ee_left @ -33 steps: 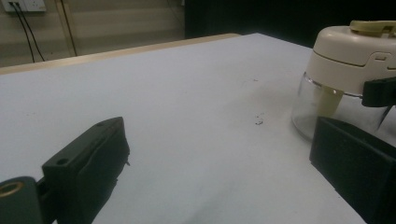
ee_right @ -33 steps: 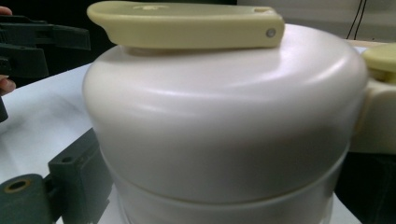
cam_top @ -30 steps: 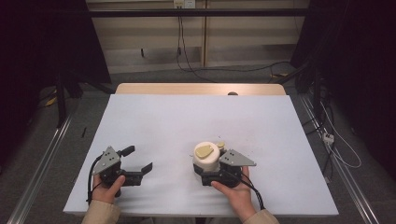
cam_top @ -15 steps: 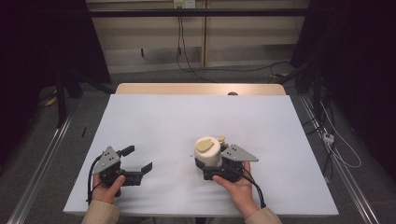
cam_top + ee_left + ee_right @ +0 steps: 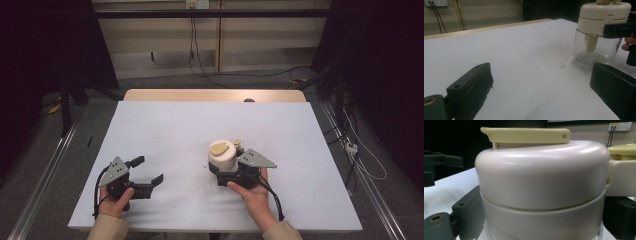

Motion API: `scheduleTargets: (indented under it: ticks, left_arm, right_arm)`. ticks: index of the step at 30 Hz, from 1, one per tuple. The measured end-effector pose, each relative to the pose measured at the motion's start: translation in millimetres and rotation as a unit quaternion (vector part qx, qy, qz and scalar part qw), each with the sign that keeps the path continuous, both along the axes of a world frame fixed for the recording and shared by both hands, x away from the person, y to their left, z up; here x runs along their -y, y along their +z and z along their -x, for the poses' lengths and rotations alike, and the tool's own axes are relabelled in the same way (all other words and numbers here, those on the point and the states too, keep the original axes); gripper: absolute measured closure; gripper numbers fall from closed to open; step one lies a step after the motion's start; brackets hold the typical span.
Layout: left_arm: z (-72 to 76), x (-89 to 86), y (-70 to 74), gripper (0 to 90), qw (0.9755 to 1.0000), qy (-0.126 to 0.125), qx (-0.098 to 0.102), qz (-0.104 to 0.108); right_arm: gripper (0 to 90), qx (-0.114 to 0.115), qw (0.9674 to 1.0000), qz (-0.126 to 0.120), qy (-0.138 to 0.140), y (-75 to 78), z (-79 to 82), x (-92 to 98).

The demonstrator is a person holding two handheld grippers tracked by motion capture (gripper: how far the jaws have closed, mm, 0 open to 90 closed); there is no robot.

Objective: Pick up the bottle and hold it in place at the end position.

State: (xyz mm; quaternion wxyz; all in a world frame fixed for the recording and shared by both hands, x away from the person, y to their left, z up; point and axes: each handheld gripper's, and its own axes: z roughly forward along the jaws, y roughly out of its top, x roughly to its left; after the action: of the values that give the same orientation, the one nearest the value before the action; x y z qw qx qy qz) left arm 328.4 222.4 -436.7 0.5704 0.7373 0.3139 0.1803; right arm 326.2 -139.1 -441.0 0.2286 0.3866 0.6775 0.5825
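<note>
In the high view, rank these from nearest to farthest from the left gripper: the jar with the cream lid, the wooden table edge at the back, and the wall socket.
From the left gripper:
1. Jar, to its right on the white table, between the right gripper's jaws.
2. Wooden table edge, along the far side.
3. Wall socket, top centre on the back wall.

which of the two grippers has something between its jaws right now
The right gripper: its jaws sit on either side of the cream-lidded glass jar. The left gripper is open, with bare table between its jaws.
</note>
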Motion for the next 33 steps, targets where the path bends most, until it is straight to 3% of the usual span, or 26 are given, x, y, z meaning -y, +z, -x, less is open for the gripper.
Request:
scheduleTargets:
  ticks: [3, 18, 33]
  left_arm:
    - [0.0, -0.4, 0.1, 3.8, 1.0, 0.0, 0.0, 0.0]
    - [0.1, -0.9, 0.2, 3.8, 1.0, -0.001, 0.001, 0.0]
    - [0.1, 0.2, -0.1, 3.8, 1.0, -0.001, 0.001, 0.0]
  right_arm:
    - [7.3, 0.001, 1.0, -0.004, -0.003, -0.3, -1.7, -2.2]
    - [7.4, -0.01, 0.9996, 0.023, 0.013, -7.9, -1.2, -9.6]
    - [7.4, 0.011, 0.9999, 0.01, -0.003, -3.0, -9.9, -4.1]
